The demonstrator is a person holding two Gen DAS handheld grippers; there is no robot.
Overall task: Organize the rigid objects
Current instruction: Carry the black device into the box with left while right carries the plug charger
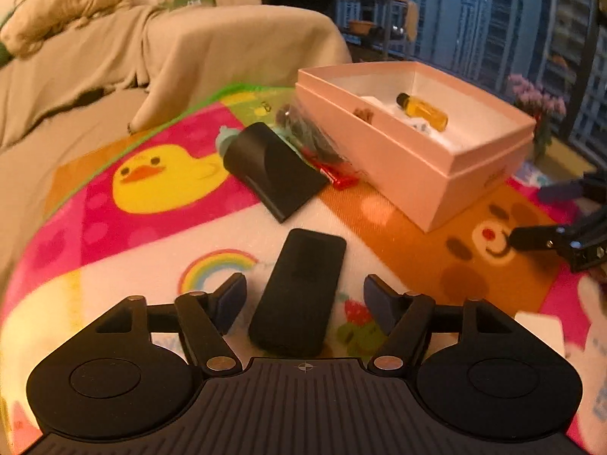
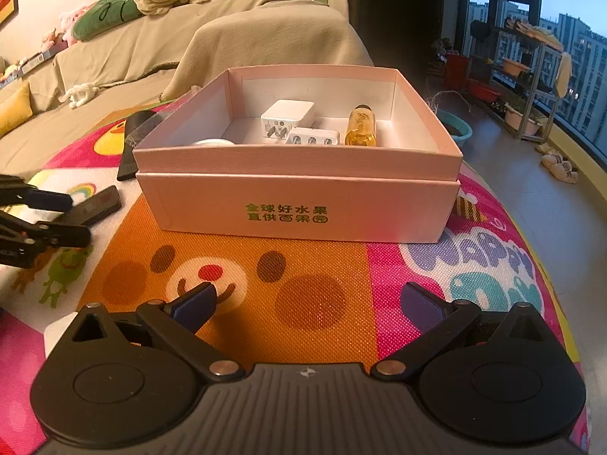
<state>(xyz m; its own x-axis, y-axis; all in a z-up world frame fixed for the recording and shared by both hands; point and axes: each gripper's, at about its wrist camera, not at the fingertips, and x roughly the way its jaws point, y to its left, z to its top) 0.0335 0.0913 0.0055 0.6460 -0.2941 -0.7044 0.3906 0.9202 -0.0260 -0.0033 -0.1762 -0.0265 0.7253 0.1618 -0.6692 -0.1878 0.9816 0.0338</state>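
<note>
A slim black remote-like bar [image 1: 299, 292] lies flat on the colourful mat, between the fingers of my left gripper [image 1: 303, 284]. The jaws stand open with a gap on each side of the bar. The right wrist view shows the same bar [image 2: 95, 204] beside the left gripper [image 2: 76, 218]. A pink open box [image 2: 296, 204] holds a white charger [image 2: 288, 113], a white plug adaptor [image 2: 313, 137] and an amber bottle [image 2: 361, 127]. My right gripper [image 2: 309, 290] is open and empty, in front of the box.
A black wedge-shaped object [image 1: 273, 167] and a clear bag with dark and red contents [image 1: 318, 140] lie left of the pink box [image 1: 417, 167]. A beige-covered sofa [image 1: 189, 49] stands behind the mat. A white item [image 1: 538, 326] lies at the right edge.
</note>
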